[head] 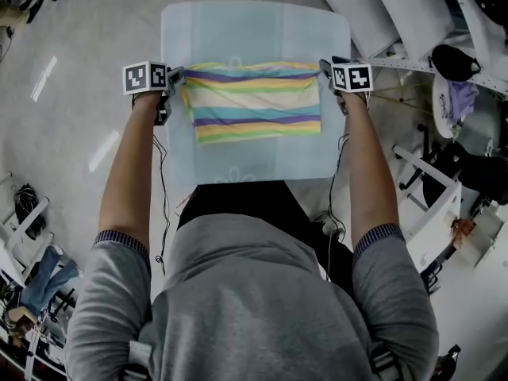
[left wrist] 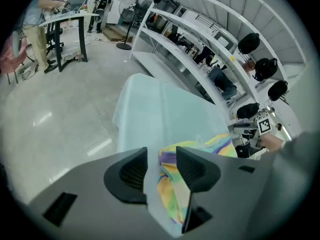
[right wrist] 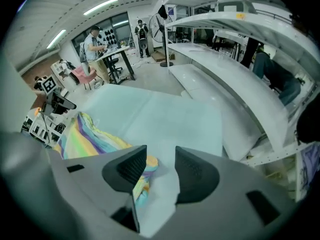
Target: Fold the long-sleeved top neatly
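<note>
The striped long-sleeved top (head: pixel 254 101) lies folded into a rectangle on the pale blue table (head: pixel 254 30). My left gripper (head: pixel 176 86) stands at the top's left edge and my right gripper (head: pixel 325 74) at its right edge, both near the far corners. In the left gripper view the jaws (left wrist: pixel 161 166) stand apart over the top's edge (left wrist: pixel 210 145), and the pads do not press on the cloth. In the right gripper view the jaws (right wrist: pixel 161 166) are also open, with the top's corner (right wrist: pixel 142 166) by the left finger (right wrist: pixel 125 169) and bare table under the gap.
White curved shelving (head: pixel 373 14) runs along the right of the table, with dark helmets (left wrist: pixel 248 43) on it. White chairs (head: pixel 432 205) and cables (head: pixel 163 181) stand near my body. People work at a desk (right wrist: pixel 112 54) in the background across the grey floor (head: pixel 71 94).
</note>
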Demonstrator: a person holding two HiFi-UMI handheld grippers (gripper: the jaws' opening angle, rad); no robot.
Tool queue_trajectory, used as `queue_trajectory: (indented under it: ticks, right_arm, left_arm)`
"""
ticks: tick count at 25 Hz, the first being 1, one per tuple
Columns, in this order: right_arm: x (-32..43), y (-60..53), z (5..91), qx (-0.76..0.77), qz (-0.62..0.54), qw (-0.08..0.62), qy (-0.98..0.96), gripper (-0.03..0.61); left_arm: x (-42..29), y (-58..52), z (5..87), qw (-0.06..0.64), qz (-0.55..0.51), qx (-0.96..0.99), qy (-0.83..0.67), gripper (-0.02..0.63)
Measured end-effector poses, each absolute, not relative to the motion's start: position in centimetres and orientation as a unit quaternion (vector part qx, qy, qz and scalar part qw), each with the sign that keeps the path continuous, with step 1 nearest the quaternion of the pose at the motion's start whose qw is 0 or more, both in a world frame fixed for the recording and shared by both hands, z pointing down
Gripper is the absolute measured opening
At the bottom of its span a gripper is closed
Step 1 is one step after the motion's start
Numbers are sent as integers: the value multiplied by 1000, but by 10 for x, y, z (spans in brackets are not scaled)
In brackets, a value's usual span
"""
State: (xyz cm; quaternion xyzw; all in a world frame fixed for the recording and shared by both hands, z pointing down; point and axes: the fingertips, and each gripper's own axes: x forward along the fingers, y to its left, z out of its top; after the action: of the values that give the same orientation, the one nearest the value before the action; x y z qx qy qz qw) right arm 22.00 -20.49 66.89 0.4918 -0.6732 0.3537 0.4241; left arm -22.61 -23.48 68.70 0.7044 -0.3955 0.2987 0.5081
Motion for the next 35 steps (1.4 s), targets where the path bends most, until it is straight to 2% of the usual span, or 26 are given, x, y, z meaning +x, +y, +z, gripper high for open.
queue_trajectory:
  ticks: [3,6,11,17,21,26,30,33,35]
  right_arm:
    - [209,-190,650,494,349,403,-687,199]
    - [197,-174,637,489,337,390,-703,207]
    - [177,-155,630,440,305,387,-751,207]
    - [166,-153,648,332,242,450,-793,203]
    - [161,-168,661,277,206,484,-804,145]
    - [147,-182,683,213,193,515,-808,117]
    - [143,-168,706,144,196,557,-794,109]
    - [141,-158,708,113,199,564,-793,114]
    - [142,-155,710,104,201,565,-793,113]
  left_arm:
    - [-216,-218,666,508,267,717,-395,236]
    - [-207,-198,643,501,233,730,-401,247]
    - [-194,-174,631,421,266,774,-391,245]
    - [-167,-181,631,270,355,841,-305,241]
    - [-160,-202,643,200,404,854,-260,204]
    - [-144,-218,655,118,426,878,-183,196]
    - [-144,-210,685,79,472,870,-120,195]
    - [-144,-204,698,68,486,867,-86,195]
    - [-147,-203,701,61,489,866,-79,161]
